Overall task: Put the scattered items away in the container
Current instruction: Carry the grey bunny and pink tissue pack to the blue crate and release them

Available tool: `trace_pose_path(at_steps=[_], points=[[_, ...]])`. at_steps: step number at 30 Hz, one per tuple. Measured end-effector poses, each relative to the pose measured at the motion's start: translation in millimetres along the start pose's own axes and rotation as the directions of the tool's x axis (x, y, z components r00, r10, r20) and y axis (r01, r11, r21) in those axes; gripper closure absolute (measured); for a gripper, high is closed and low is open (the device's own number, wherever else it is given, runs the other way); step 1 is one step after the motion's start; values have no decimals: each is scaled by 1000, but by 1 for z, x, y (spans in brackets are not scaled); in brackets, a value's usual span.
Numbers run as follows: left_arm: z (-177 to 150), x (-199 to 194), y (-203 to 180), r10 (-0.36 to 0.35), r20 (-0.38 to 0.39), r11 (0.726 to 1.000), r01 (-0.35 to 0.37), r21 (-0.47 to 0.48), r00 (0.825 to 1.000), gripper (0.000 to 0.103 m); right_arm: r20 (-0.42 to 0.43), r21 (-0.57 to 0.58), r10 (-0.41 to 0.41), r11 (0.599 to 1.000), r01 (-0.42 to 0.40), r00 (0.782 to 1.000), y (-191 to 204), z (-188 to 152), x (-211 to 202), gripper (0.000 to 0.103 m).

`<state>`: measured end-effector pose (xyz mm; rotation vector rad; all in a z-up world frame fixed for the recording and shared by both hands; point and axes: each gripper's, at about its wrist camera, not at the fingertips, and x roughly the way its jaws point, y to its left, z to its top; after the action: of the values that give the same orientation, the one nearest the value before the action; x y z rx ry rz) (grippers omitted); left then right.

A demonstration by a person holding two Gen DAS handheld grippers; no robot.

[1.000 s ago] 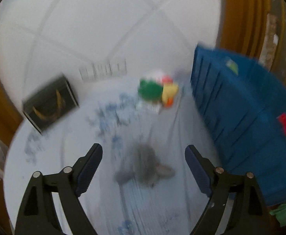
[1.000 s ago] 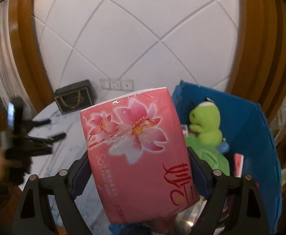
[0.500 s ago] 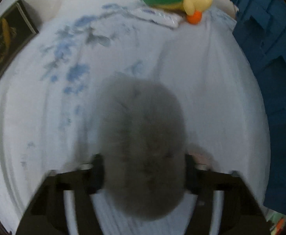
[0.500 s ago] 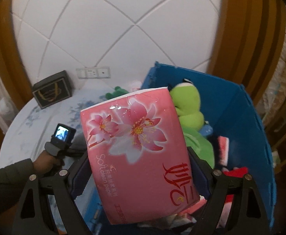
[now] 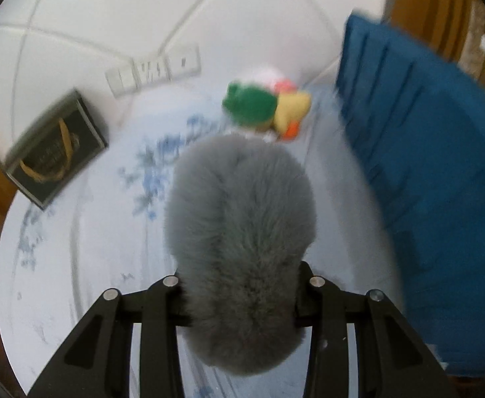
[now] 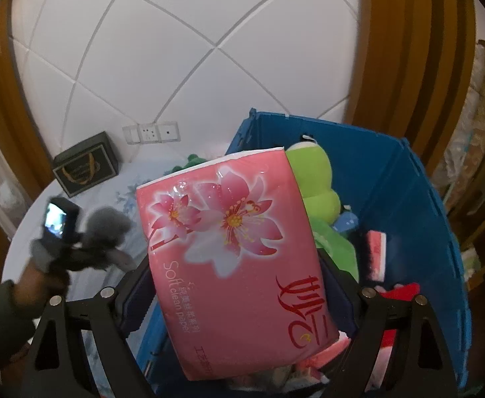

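a: two grippers are in view, yes?

b: yes. the left gripper has just been closing its jaws, and now they pinch a grey plush, lifted over the white table.

a: and the right one?

b: the right gripper has its jaws wide, pressed on the sides of a pink tissue pack. it holds the pack over the blue bin.

a: what lies inside the bin?

b: a green frog and some red and white things, too small to tell.

a: anything on the table?

b: a green and yellow toy near the bin, and a dark box by the wall.
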<state>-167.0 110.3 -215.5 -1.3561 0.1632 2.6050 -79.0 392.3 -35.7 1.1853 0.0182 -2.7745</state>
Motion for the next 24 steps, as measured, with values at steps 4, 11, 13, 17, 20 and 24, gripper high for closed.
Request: trace_pose_path(at_steps=[4, 11, 13, 17, 20, 24], points=[[24, -63, -18, -22, 108, 1000, 20, 21, 994, 67, 26, 11, 16, 1000, -17, 1000, -8, -3, -9, 15], [57, -151, -65, -78, 235, 992, 53, 110, 969, 67, 98, 29, 30, 999, -33, 995, -25, -5, -36, 15], [67, -171, -77, -98, 267, 989, 64, 133, 959, 67, 113, 36, 27, 999, -31, 993, -31, -6, -43, 15], [78, -205, -102, -137, 317, 981, 84, 174, 938, 67, 139, 42, 14, 999, -20, 990, -43, -7, -57, 15], [82, -215, -119, -167, 333, 972, 99, 211, 928, 67, 153, 51, 3, 999, -11, 988, -51, -9, -65, 15], [91, -215, -145, -201, 333, 961, 119, 252, 921, 67, 162, 72, -20, 997, 8, 987, -65, -11, -72, 15]])
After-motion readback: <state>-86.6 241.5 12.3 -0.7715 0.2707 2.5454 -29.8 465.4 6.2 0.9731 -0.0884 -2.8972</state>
